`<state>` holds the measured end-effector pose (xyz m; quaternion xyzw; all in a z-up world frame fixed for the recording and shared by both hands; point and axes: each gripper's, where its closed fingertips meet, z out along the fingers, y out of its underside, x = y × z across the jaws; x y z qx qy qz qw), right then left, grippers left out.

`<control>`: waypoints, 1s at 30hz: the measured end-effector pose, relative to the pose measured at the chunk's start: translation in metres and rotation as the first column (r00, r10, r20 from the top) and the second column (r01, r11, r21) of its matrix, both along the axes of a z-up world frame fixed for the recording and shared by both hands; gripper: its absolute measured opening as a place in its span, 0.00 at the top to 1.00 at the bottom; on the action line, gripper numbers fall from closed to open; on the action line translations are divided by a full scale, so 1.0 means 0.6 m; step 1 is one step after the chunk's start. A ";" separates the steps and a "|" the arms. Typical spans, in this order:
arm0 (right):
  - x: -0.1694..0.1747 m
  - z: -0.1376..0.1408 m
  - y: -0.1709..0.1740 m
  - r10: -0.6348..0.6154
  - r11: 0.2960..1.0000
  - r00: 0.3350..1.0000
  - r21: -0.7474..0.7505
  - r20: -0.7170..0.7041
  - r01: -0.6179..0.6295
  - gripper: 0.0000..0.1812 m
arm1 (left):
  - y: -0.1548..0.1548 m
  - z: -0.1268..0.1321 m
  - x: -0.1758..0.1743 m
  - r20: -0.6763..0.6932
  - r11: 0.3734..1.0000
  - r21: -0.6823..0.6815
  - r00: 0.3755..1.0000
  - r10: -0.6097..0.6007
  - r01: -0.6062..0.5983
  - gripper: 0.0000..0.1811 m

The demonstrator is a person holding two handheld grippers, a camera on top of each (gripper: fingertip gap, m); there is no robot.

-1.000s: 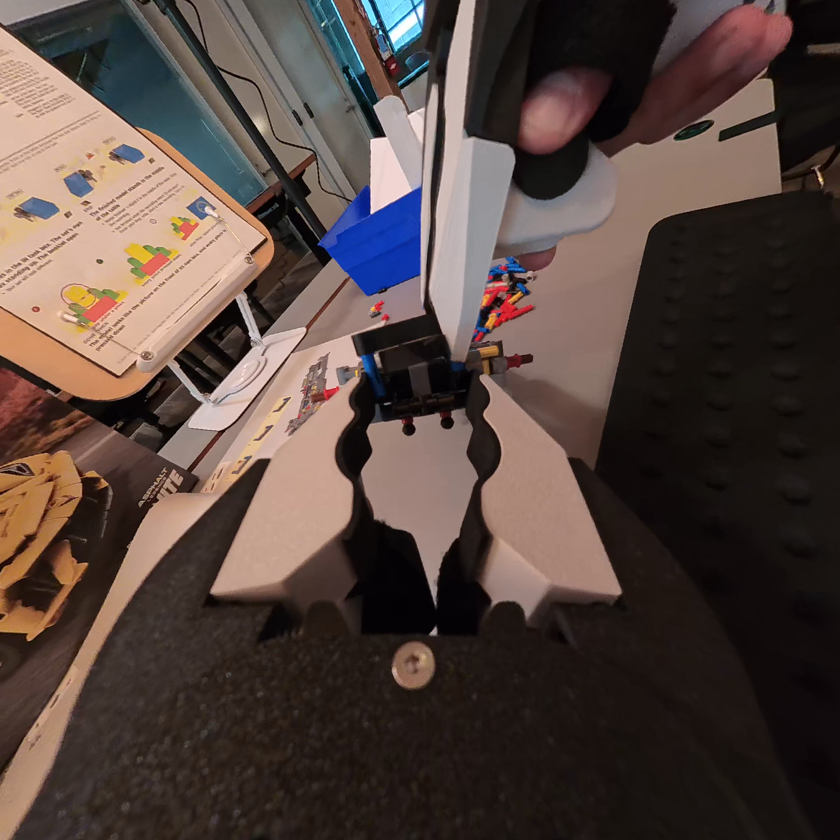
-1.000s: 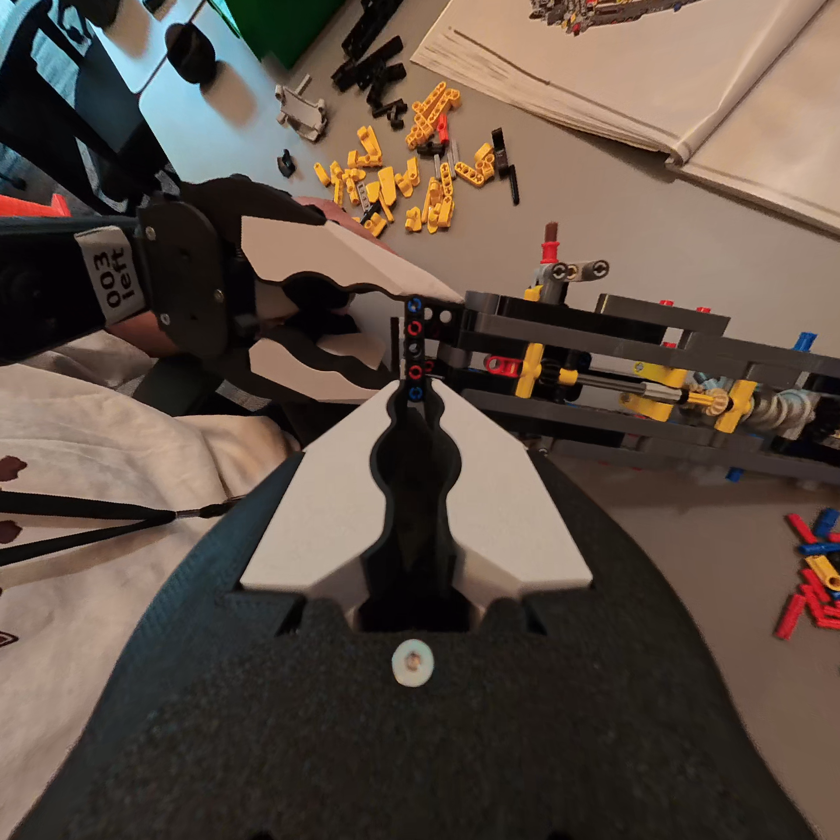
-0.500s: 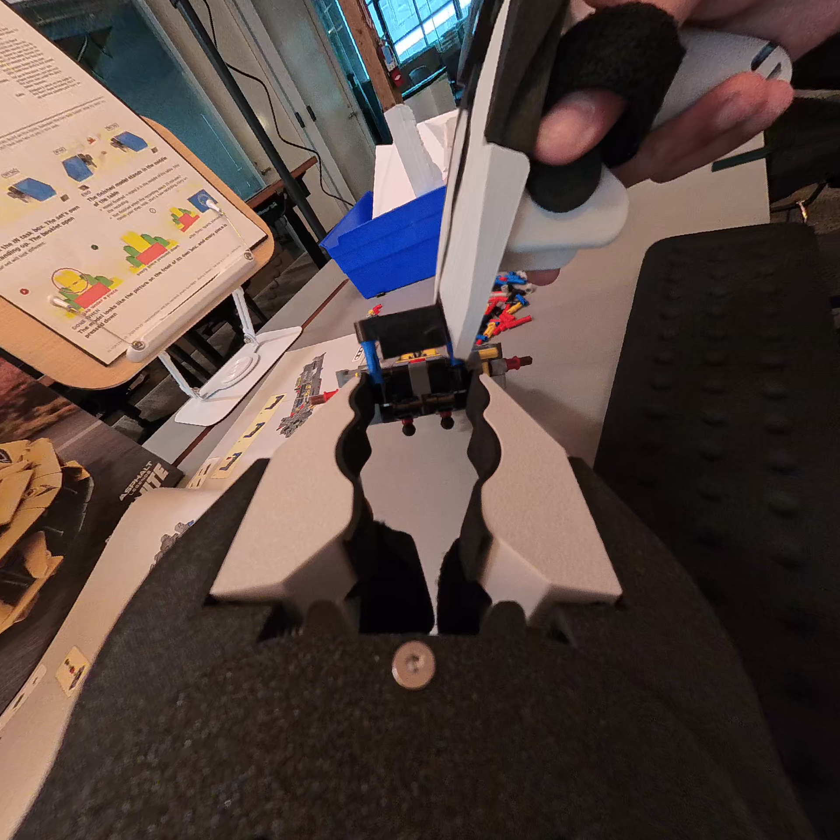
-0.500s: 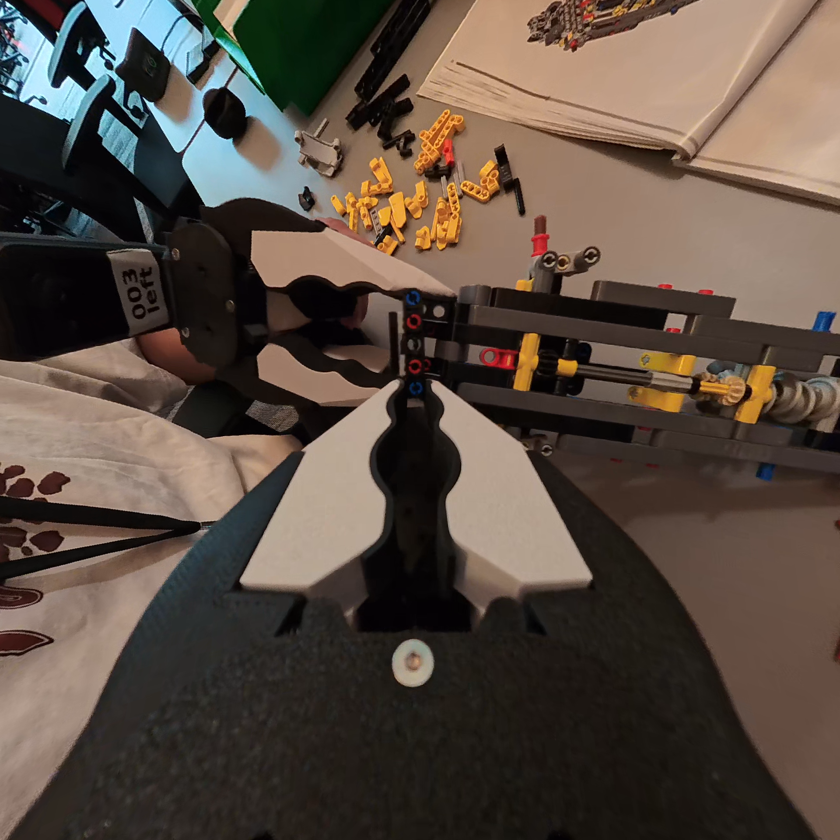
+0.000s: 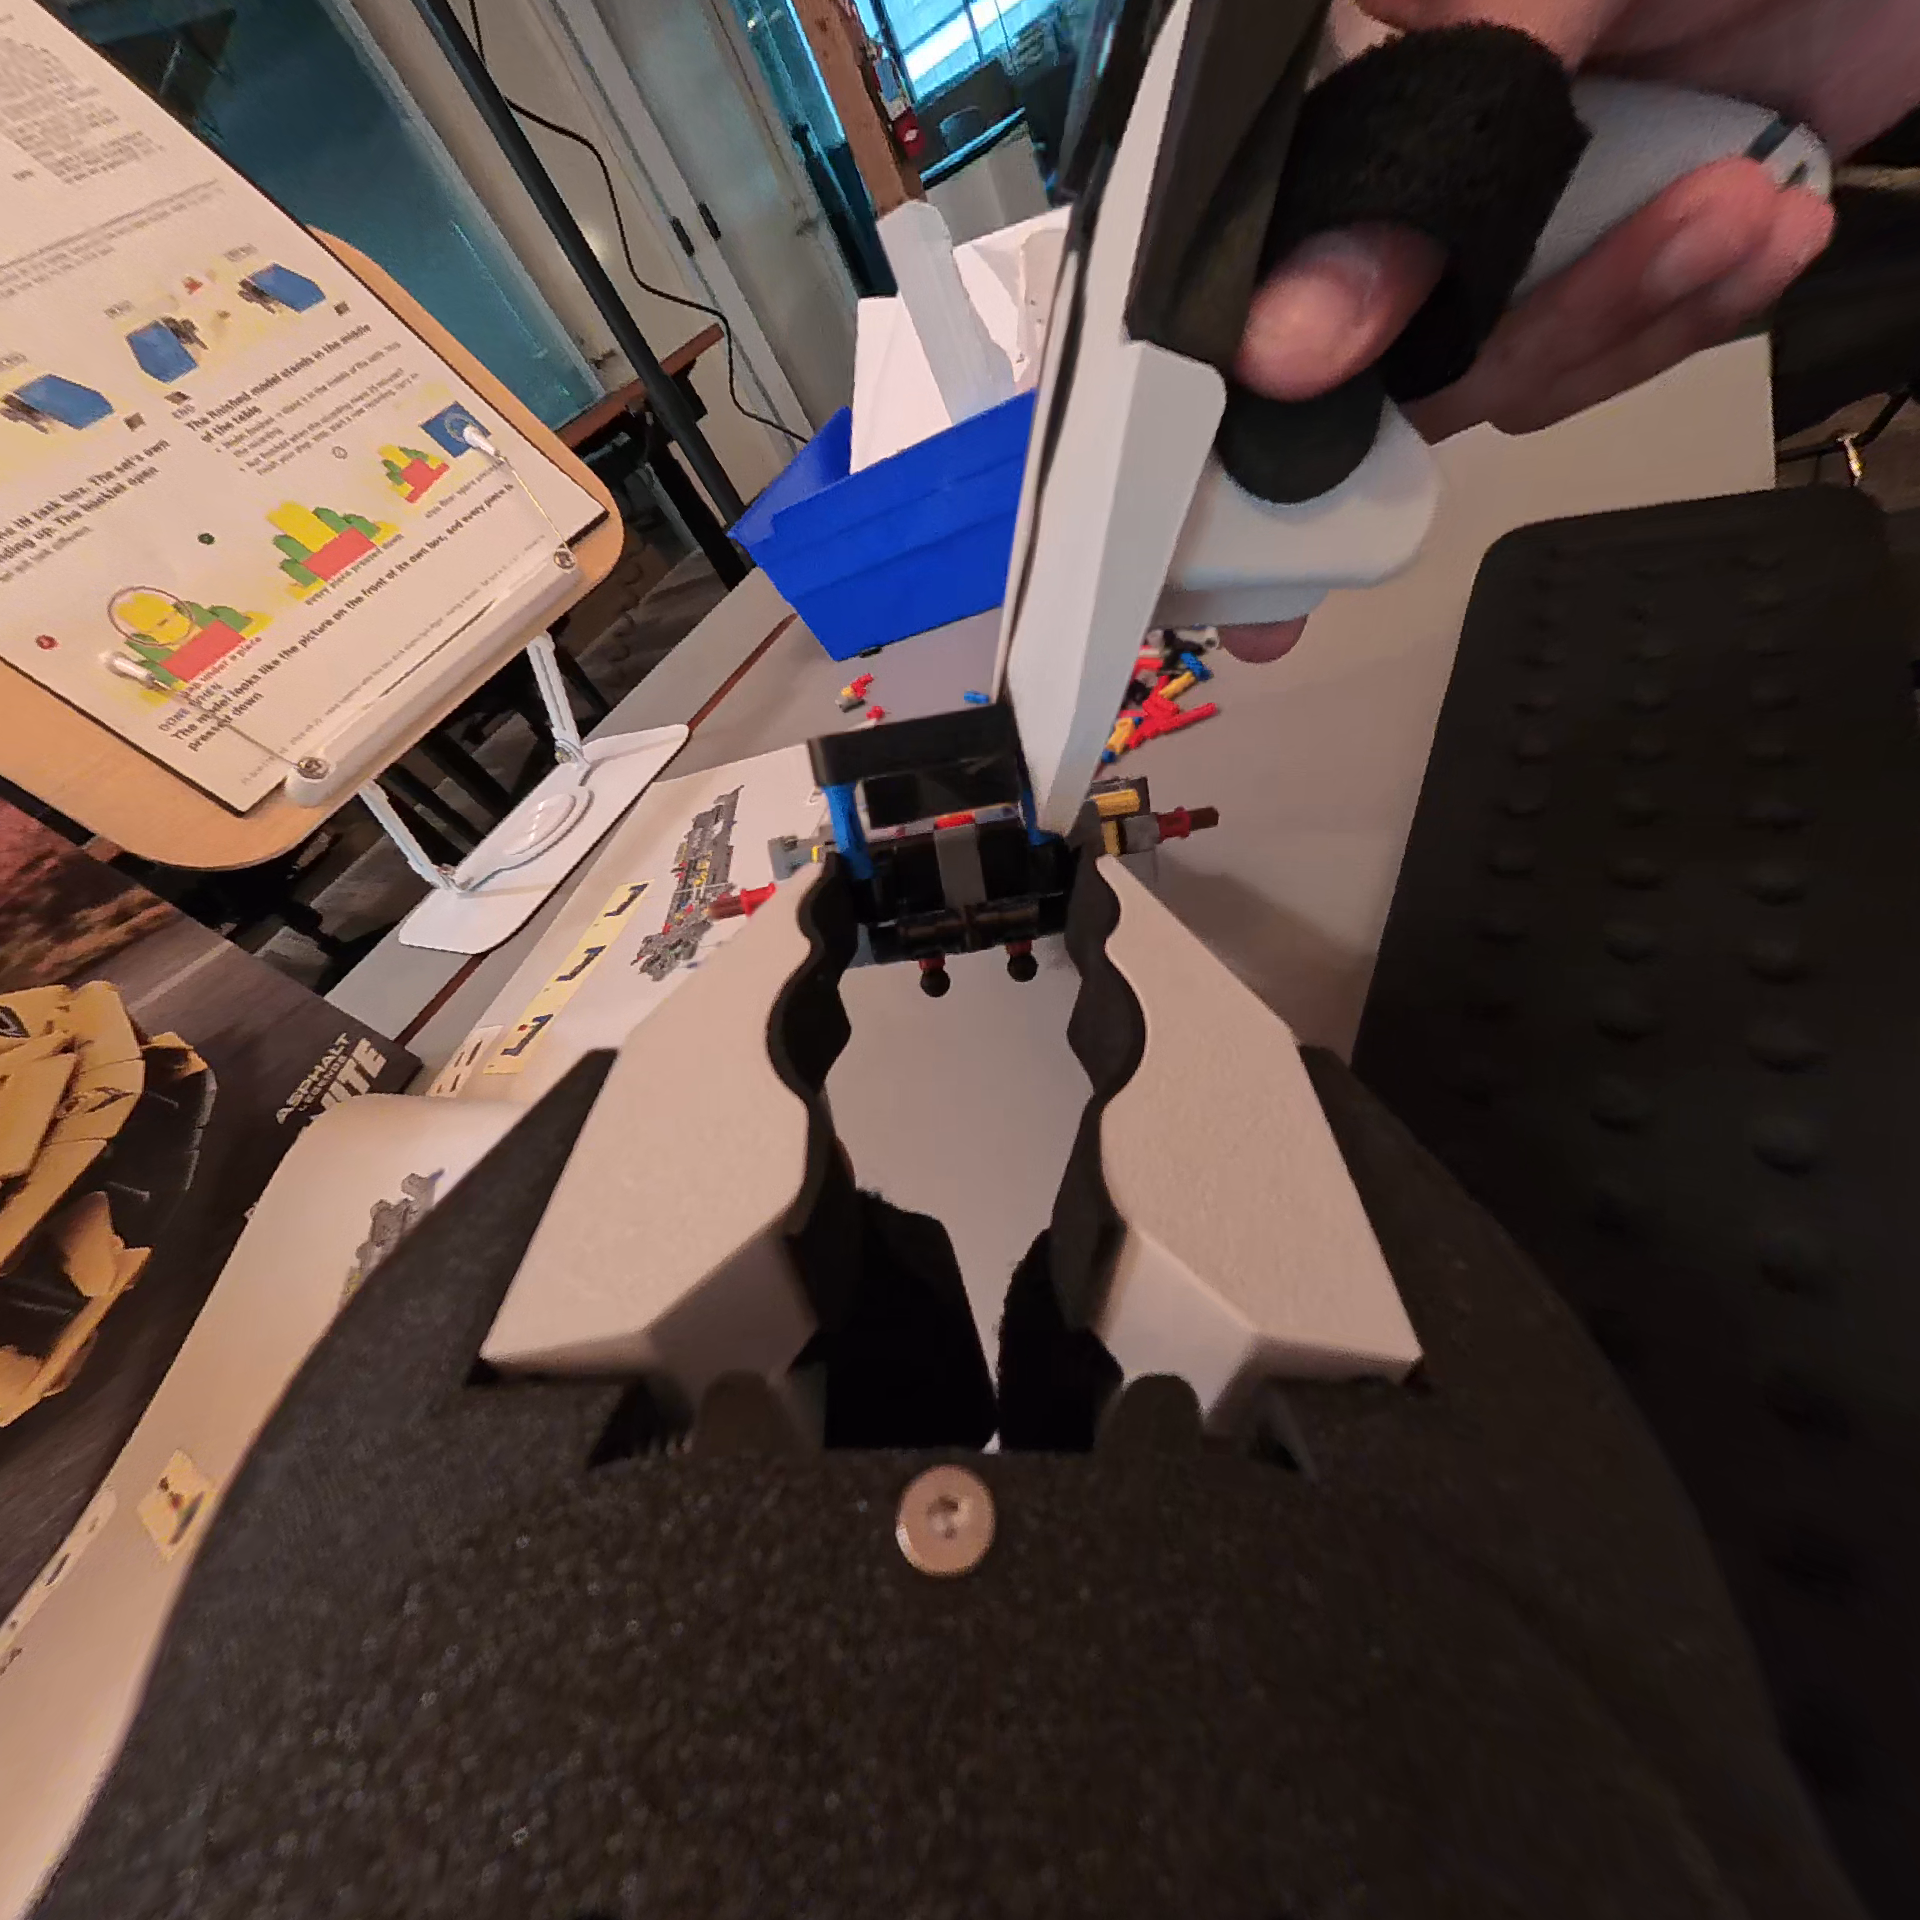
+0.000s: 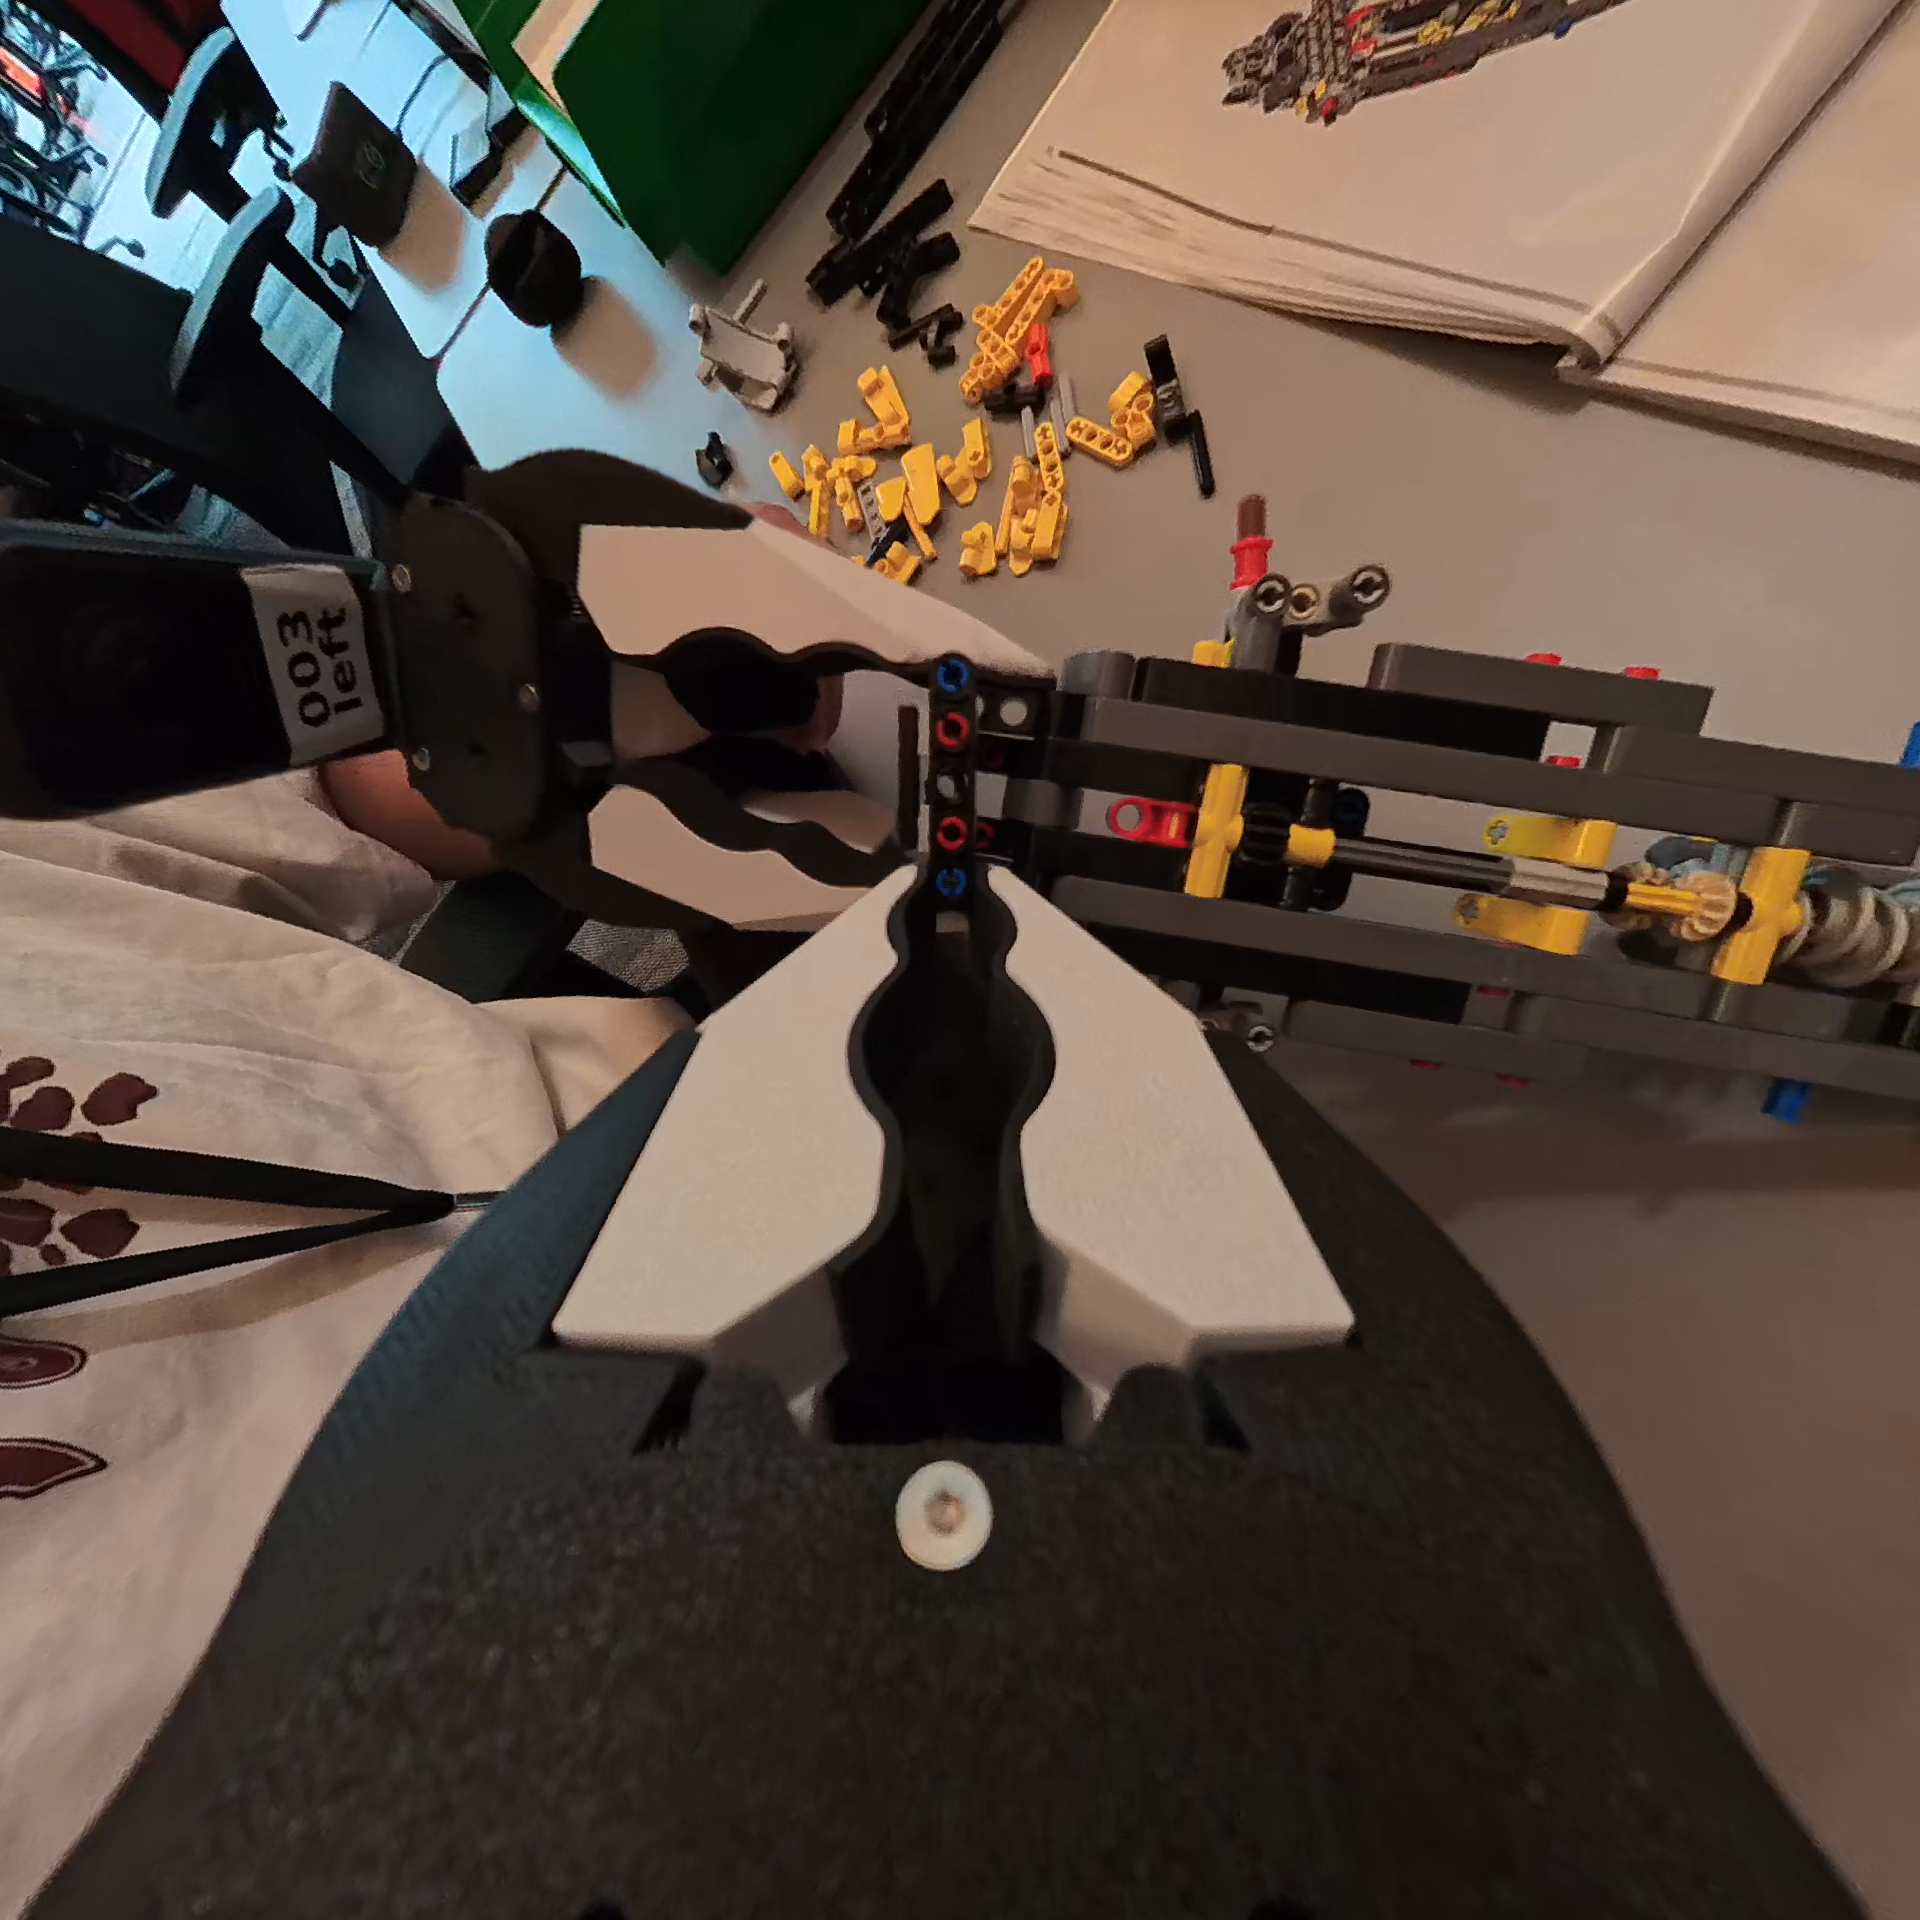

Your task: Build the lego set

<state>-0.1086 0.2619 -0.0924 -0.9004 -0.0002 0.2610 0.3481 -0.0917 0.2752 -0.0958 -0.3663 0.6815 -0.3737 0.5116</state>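
Note:
A long dark grey lego chassis (image 6: 1351, 727) with yellow and red parts lies over the table. My left gripper (image 5: 951, 894) is shut on its near end, one fingertip on each side. It also shows in the right wrist view, where its fingers (image 6: 790, 603) clamp that end from above and below. My right gripper (image 6: 951, 883) is shut on a thin black beam (image 6: 951, 779) with blue and red pins, held upright against the chassis end. In the left wrist view the right gripper's white finger (image 5: 1070, 582) comes down from above onto the chassis (image 5: 914, 769).
Loose yellow pieces (image 6: 966, 457), black pieces (image 6: 894, 249) and a green bin (image 6: 707, 114) lie beyond the chassis, beside an open instruction booklet (image 6: 1455, 208). A blue bin (image 5: 894, 520), coloured pins (image 5: 1164, 707), a sheet on a stand (image 5: 260, 468) and a black mat (image 5: 1662, 935) surround the work spot. Less than 4 cm separates the two grippers' tips.
Both grips hold. The right gripper has tilted and shifted a little to the right above the chassis end. The beam stays against the chassis end.

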 end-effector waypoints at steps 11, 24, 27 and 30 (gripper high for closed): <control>-0.004 -0.001 0.002 0.031 0.999 1.000 -0.028 0.001 -0.031 0.97 | 0.008 0.006 -0.001 0.029 0.997 0.065 0.999 0.037 -0.039 0.79; 0.003 0.004 0.001 0.033 0.999 0.997 -0.027 0.068 -0.032 0.97 | 0.002 0.008 0.001 0.033 1.000 0.005 0.999 -0.002 0.002 0.78; 0.001 0.005 0.000 0.036 0.999 0.997 -0.030 0.072 -0.034 0.97 | 0.001 0.008 0.001 0.036 1.000 0.009 0.999 -0.004 0.003 0.78; 0.000 0.008 0.000 0.036 0.999 0.996 -0.022 0.076 -0.035 0.96 | 0.002 0.009 0.001 0.034 1.000 -0.002 0.999 -0.003 0.003 0.78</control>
